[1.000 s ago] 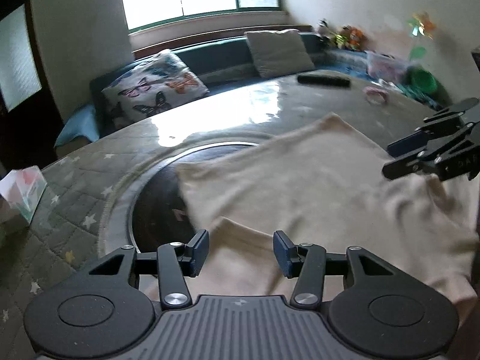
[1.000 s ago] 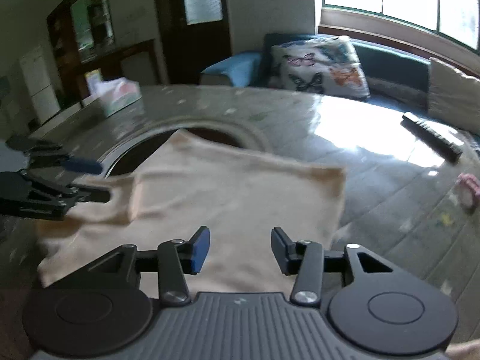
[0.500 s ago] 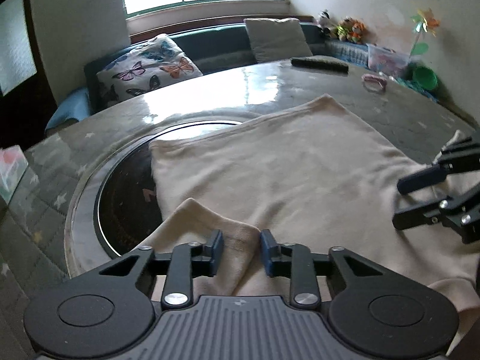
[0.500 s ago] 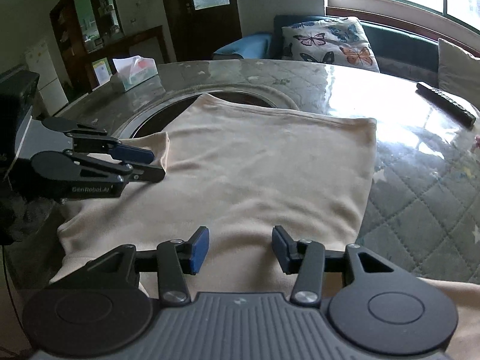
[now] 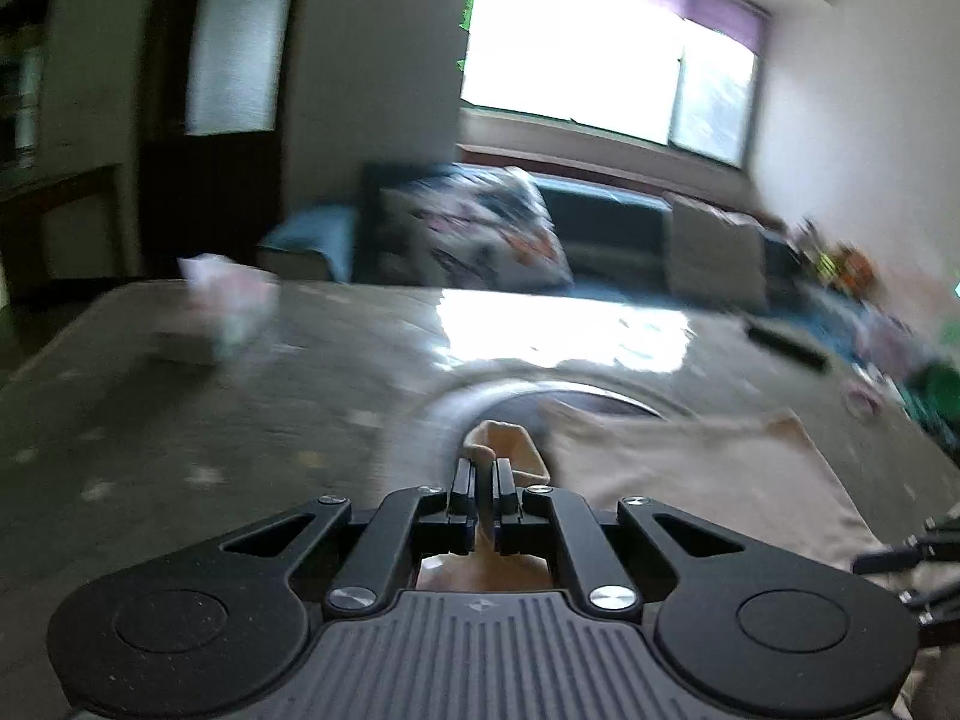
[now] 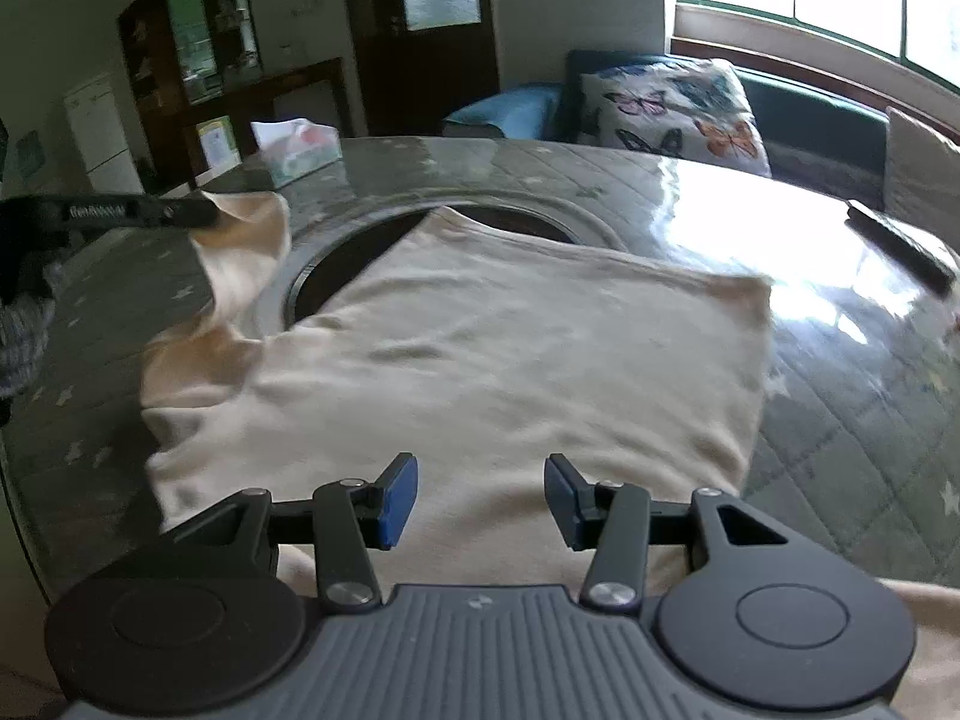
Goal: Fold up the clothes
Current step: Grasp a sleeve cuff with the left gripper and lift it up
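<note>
My left gripper (image 5: 483, 495): jaws pinched tight on a fold of the cream garment (image 5: 690, 480), its sleeve end poking up past the tips.
Garment body: spread to my right on the round table (image 5: 180, 420).
My right gripper (image 5: 900, 552): at the right edge, blurred.
Background: window (image 5: 576, 78), butterfly cushion (image 5: 474, 234).

Both wrist cameras look forward, low over the round quilted grey table (image 6: 840, 396); both show the cream knit garment (image 6: 510, 360) (image 5: 690, 480), though the left view is blurred.
</note>
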`<state>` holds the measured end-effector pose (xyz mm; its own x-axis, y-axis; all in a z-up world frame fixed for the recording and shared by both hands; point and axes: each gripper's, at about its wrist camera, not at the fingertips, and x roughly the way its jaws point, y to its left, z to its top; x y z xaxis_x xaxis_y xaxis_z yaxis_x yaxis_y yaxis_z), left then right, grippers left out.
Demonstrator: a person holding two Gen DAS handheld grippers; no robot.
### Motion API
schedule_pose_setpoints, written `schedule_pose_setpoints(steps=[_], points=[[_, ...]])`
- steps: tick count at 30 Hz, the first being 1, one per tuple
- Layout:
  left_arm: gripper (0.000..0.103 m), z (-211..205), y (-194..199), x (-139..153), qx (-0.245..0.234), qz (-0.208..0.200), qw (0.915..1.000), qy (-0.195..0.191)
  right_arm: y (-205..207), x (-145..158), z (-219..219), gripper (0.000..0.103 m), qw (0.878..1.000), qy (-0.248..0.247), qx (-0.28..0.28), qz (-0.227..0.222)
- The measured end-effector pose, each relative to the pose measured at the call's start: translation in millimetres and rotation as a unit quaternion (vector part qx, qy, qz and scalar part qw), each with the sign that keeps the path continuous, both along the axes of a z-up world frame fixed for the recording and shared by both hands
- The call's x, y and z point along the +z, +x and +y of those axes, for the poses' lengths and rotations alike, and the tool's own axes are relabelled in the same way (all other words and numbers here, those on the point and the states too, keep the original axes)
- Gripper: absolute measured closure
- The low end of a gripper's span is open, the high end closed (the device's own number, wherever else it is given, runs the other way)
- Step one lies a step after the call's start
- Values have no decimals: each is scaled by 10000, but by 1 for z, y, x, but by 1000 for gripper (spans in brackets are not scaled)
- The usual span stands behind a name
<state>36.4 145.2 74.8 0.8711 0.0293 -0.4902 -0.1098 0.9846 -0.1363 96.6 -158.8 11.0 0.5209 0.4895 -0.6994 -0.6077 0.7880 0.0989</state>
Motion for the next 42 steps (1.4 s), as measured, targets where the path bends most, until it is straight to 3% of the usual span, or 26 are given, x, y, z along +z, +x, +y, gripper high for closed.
schedule_pose_setpoints(steps=[6, 14, 21, 29, 37, 42], points=[[98, 53, -29, -7, 697, -37, 9969, -365, -18, 9, 39, 56, 9984, -59, 529, -166], [98, 92, -40, -36, 1057, 276, 9919, -652, -47, 5, 97, 56, 9914, -211, 1275, -191], [98, 107, -23, -38, 1067, 316, 9917, -645, -72, -2, 134, 57, 9825, -526, 1752, -342], [98, 113, 2, -41, 937, 420, 9934, -515, -85, -14, 149, 56, 9765, -700, 2028, -222], [98, 121, 5, -55, 985, 604, 9913, -635, -75, -9, 154, 57, 9788, -499, 1982, -133], [98, 117, 2, -42, 900, 448, 9930, -617, -80, -14, 161, 56, 9729, -597, 2232, -122]])
